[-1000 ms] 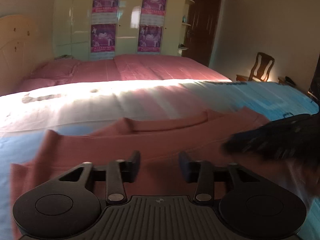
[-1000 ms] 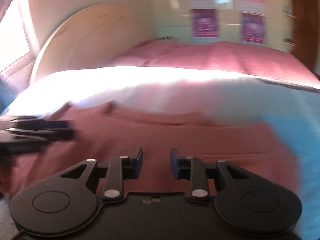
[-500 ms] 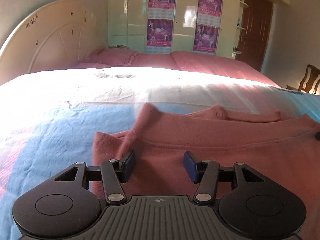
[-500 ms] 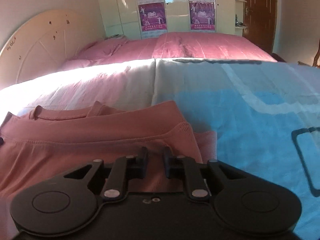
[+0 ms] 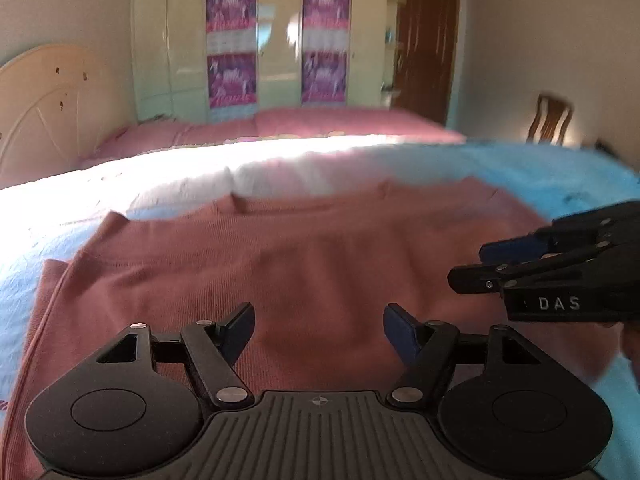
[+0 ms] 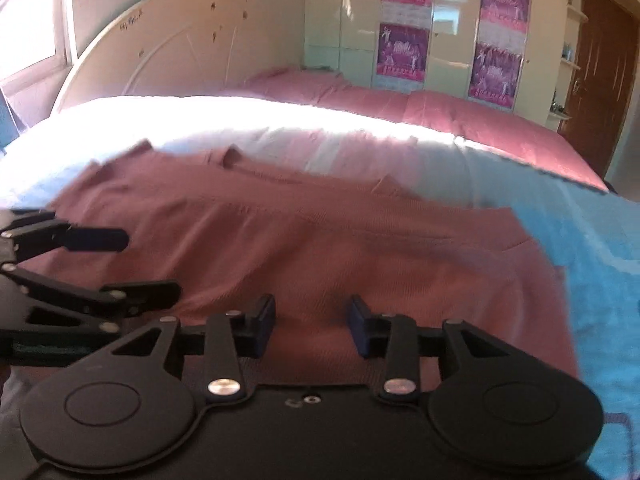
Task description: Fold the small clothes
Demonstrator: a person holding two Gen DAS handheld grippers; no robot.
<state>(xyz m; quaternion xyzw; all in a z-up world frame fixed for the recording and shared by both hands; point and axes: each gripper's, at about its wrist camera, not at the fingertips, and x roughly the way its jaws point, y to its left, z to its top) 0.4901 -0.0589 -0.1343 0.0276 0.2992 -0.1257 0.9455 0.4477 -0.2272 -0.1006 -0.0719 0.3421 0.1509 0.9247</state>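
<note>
A pink long-sleeved shirt (image 5: 312,256) lies flat on the bed, its neckline (image 5: 304,204) on the far side. My left gripper (image 5: 319,328) hovers over the shirt's near middle. Its jaws are opening and nothing is between them. The right gripper (image 5: 468,265) comes in from the right, over the shirt's right part. In the right wrist view the right gripper (image 6: 312,320) stands open over the shirt (image 6: 360,248) with only a narrow gap and an empty one. The left gripper (image 6: 150,265) shows at the left edge there, jaws apart.
The shirt rests on a blue and white patterned bedspread (image 5: 560,176) (image 6: 600,240), sunlit at the far side. Beyond it are a pink bed (image 5: 280,128), a cream headboard (image 6: 180,40), a wardrobe with purple posters (image 5: 232,44), a brown door (image 5: 424,40) and a wooden chair (image 5: 550,118).
Half a second ago each gripper was at an outer shoulder of the shirt. Both have swung back over its middle and are close together. The left jaws stand wider.
</note>
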